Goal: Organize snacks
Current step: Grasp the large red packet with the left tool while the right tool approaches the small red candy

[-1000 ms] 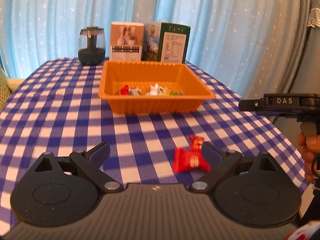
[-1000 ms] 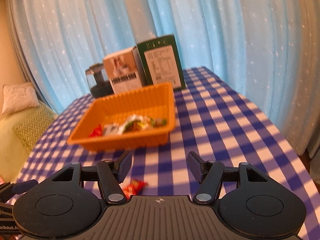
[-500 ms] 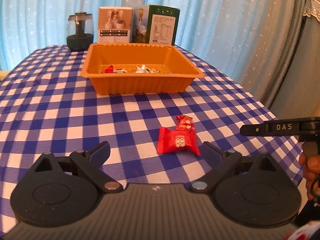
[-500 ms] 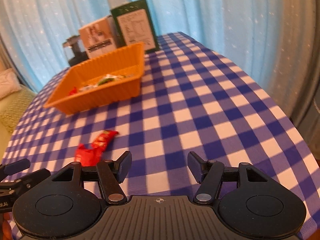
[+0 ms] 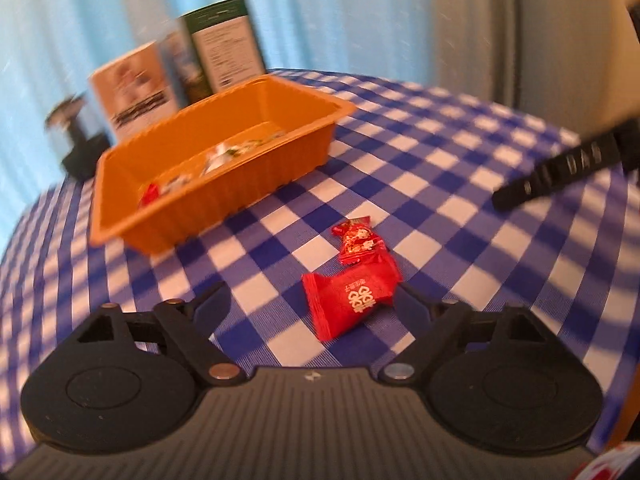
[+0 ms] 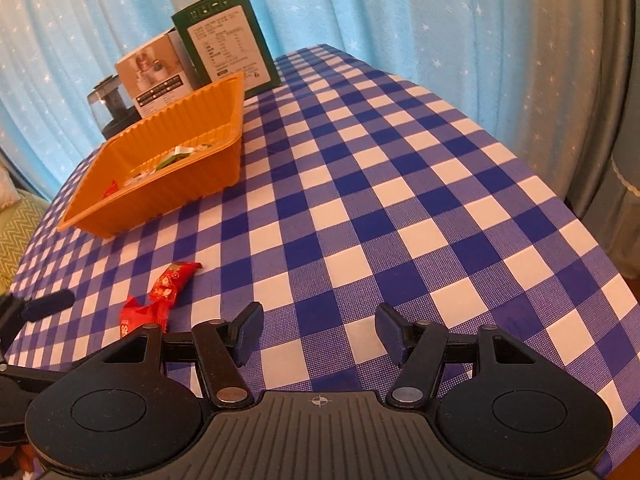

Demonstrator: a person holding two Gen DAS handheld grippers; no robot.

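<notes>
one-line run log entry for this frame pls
left gripper: jaws just closing, open around red candy packet | right gripper: open, empty | orange tray: holds snacks

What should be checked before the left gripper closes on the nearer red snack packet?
1. Left gripper jaws apart: ok, they have just been closing, pads not yet pressing.
2. Nearer red packet between the fingers: ok, close to the right-hand finger.
3. Second red packet clear of the grasp: cannot tell, the two look touching.
4. Orange tray has room: ok, only a few snacks inside.
5. Right gripper out of the way: ok, open and empty over the checked tablecloth.
</notes>
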